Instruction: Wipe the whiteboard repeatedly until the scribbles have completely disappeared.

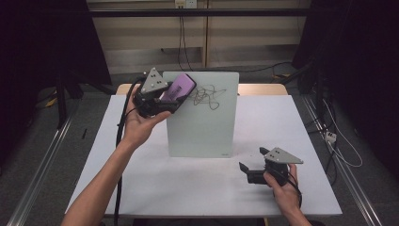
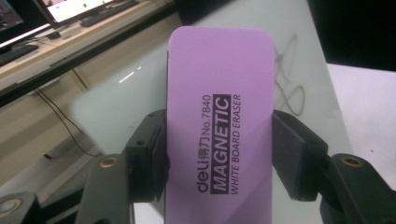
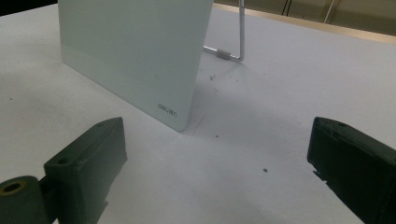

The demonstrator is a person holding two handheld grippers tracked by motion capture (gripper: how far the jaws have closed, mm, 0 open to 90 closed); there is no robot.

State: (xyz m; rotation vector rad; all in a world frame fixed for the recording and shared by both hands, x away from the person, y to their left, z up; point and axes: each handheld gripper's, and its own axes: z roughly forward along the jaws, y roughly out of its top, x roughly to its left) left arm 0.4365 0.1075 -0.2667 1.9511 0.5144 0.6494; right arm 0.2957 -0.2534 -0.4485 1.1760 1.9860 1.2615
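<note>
My left gripper (image 2: 219,154) clamps the purple eraser (image 2: 219,116) upright, in front of the whiteboard (image 2: 121,107) with black scribble (image 2: 288,88).

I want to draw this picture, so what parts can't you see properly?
- Purple eraser: its bottom end is cut off by the lower edge of the left gripper view; its wiping side faces away.
- Scribble on the whiteboard: its left part is hidden behind the eraser in the high view.
- Whiteboard stand: mostly hidden behind the board in the right gripper view.
- Right tongs: dark, with little detail in the high view.
</note>
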